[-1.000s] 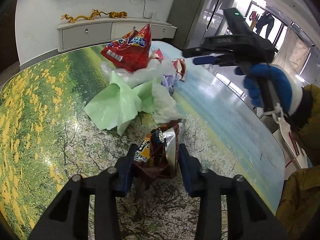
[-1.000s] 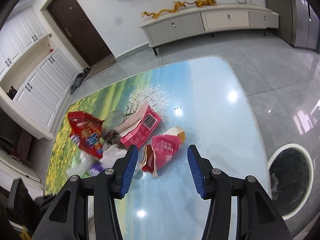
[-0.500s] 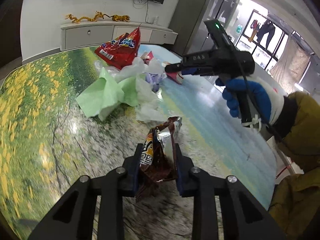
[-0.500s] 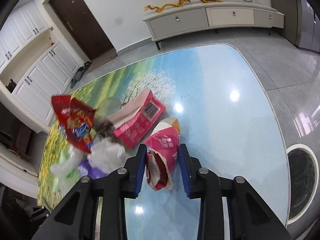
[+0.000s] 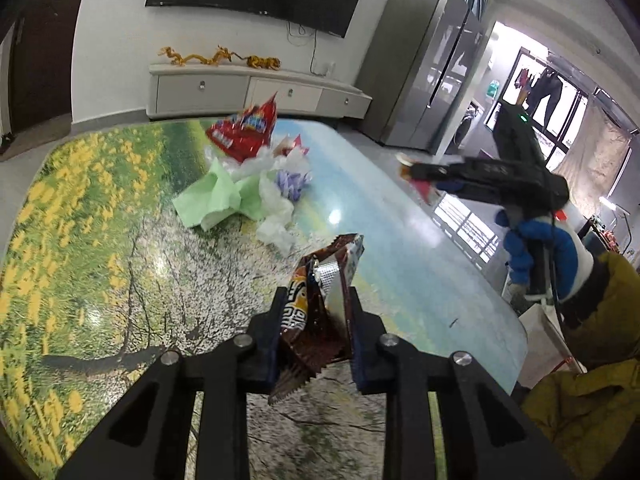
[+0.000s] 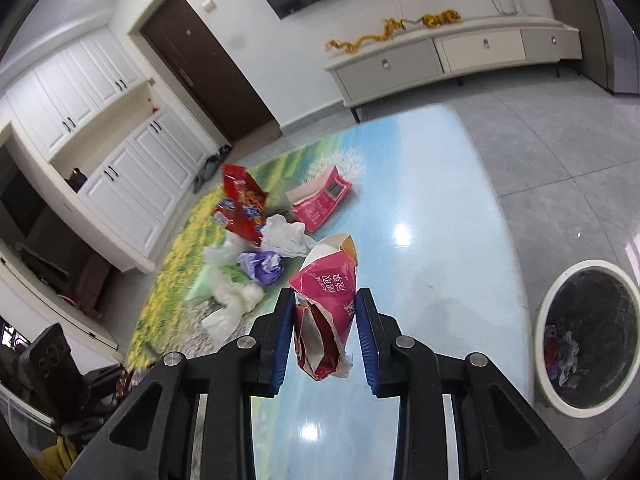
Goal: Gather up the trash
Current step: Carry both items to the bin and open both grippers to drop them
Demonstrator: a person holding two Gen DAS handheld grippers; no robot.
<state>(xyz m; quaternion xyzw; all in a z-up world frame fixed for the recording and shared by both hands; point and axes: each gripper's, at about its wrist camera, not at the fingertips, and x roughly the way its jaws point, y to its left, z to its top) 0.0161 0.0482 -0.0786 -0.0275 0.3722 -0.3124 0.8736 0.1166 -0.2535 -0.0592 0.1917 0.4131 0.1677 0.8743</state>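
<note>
My left gripper (image 5: 316,304) is shut on a crumpled brown snack wrapper (image 5: 320,304), held clear above the table (image 5: 100,248). My right gripper (image 6: 325,312) is shut on a pink packet (image 6: 326,304) that hangs between its blue pads over the table's blue part (image 6: 432,264). In the left wrist view the right gripper (image 5: 414,170) shows at the right, held by a hand in a blue and white glove (image 5: 540,252), with the pink packet (image 5: 422,188) at its tip. A round white bin (image 6: 588,336) with a black liner stands on the floor by the table.
A pile of trash stays on the table: a red snack bag (image 6: 240,204), a pink box (image 6: 324,198), white tissue (image 6: 284,236), a purple bag (image 6: 262,266) and green paper (image 5: 216,196). A low white cabinet (image 5: 256,92) lines the far wall. A yellow sleeve (image 5: 592,360) is at the right.
Both grippers closed on their pieces and lifted them off the table. The right one has drawn back from the pile with the pink packet; the left one has risen with the brown wrapper.
</note>
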